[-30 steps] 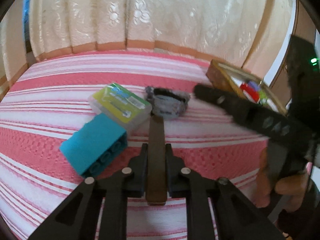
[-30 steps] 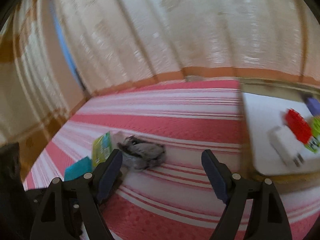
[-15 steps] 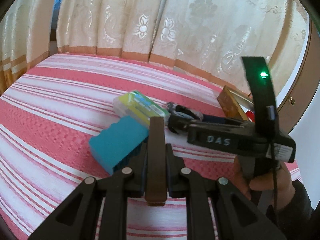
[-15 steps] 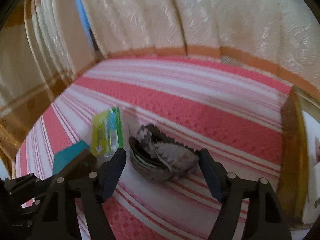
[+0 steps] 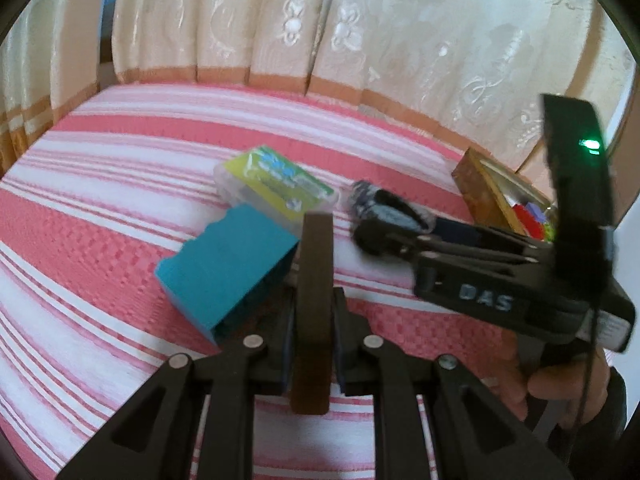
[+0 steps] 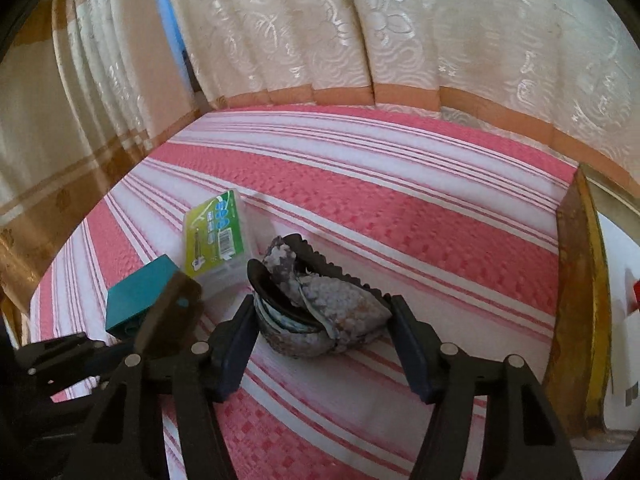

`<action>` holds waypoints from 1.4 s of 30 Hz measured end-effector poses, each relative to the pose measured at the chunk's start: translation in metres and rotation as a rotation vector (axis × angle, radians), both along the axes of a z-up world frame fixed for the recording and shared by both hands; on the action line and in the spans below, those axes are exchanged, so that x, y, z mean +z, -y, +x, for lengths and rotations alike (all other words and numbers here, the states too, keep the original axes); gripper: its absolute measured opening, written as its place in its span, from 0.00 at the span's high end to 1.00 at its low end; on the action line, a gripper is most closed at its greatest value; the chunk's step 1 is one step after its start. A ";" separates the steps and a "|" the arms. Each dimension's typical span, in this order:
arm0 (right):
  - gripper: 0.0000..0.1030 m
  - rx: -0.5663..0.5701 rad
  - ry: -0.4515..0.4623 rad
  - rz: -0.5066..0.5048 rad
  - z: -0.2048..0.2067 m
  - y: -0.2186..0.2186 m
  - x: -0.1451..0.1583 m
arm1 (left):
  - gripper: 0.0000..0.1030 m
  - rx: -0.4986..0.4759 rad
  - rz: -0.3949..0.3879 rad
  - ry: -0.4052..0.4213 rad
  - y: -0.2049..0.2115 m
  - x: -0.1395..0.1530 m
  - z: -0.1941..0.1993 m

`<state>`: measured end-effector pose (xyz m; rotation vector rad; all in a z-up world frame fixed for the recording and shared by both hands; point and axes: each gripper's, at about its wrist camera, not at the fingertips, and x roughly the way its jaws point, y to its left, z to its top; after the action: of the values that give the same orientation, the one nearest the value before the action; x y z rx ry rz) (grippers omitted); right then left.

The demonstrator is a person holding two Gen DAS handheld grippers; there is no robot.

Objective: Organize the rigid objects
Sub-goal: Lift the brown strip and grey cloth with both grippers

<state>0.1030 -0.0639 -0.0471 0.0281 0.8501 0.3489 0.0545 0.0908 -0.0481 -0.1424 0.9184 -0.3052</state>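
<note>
My left gripper [image 5: 312,316] is shut on a flat brown strip [image 5: 314,280] that stands up between its pads. It hangs just above a teal block [image 5: 228,268] on the pink striped cloth. My right gripper [image 6: 322,320] is closing, with a grey speckled shell [image 6: 332,308] between its jaws. The fingertips [image 6: 244,320] flank the shell's two ends closely, with no clear press. In the left wrist view the right gripper [image 5: 372,232] reaches in from the right onto the shell [image 5: 366,196], held by a hand [image 5: 556,384].
A clear plastic box with a green-yellow label [image 5: 276,188] [image 6: 216,236] lies behind the teal block [image 6: 140,296]. A wooden tray [image 6: 580,300] [image 5: 476,192] with small coloured pieces stands at the right. Cream curtains hang behind the cloth-covered surface [image 6: 400,208].
My right gripper has come in low over the shell and its jaws have narrowed around it. The left gripper keeps the brown strip and has rolled slightly.
</note>
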 end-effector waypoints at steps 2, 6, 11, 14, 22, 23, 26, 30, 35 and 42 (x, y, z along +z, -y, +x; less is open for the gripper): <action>0.36 -0.002 -0.007 0.004 -0.001 0.002 -0.001 | 0.80 0.019 0.005 0.004 0.002 0.001 0.000; 0.36 -0.004 -0.005 -0.004 -0.010 0.006 -0.002 | 0.69 0.018 0.035 0.014 0.011 0.002 0.003; 0.36 -0.031 -0.004 0.012 -0.011 0.014 -0.001 | 0.72 0.028 0.095 0.020 0.020 0.002 0.006; 0.36 -0.033 0.013 0.007 -0.013 0.014 0.001 | 0.86 0.035 0.097 0.018 0.019 0.001 0.007; 0.36 -0.059 0.099 0.027 -0.024 0.024 0.015 | 0.87 0.056 0.042 0.091 0.013 0.011 -0.004; 0.36 -0.064 0.105 0.036 -0.025 0.026 0.016 | 0.87 0.055 0.048 0.114 0.015 0.014 -0.007; 0.36 -0.077 0.129 0.065 -0.028 0.032 0.022 | 0.87 0.061 0.052 0.164 0.022 0.020 -0.014; 0.36 -0.077 0.146 0.069 -0.033 0.034 0.024 | 0.87 0.076 0.064 0.169 0.028 0.021 -0.011; 0.36 -0.077 0.129 0.056 -0.033 0.032 0.019 | 0.87 0.119 0.085 0.170 0.026 0.021 -0.012; 0.36 -0.071 0.159 0.061 -0.041 0.034 0.023 | 0.87 0.137 0.121 0.186 0.028 0.022 -0.014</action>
<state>0.0623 -0.0978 -0.0243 0.0857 0.6798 0.3056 0.0402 0.0632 -0.0265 -0.0636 0.7366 -0.1325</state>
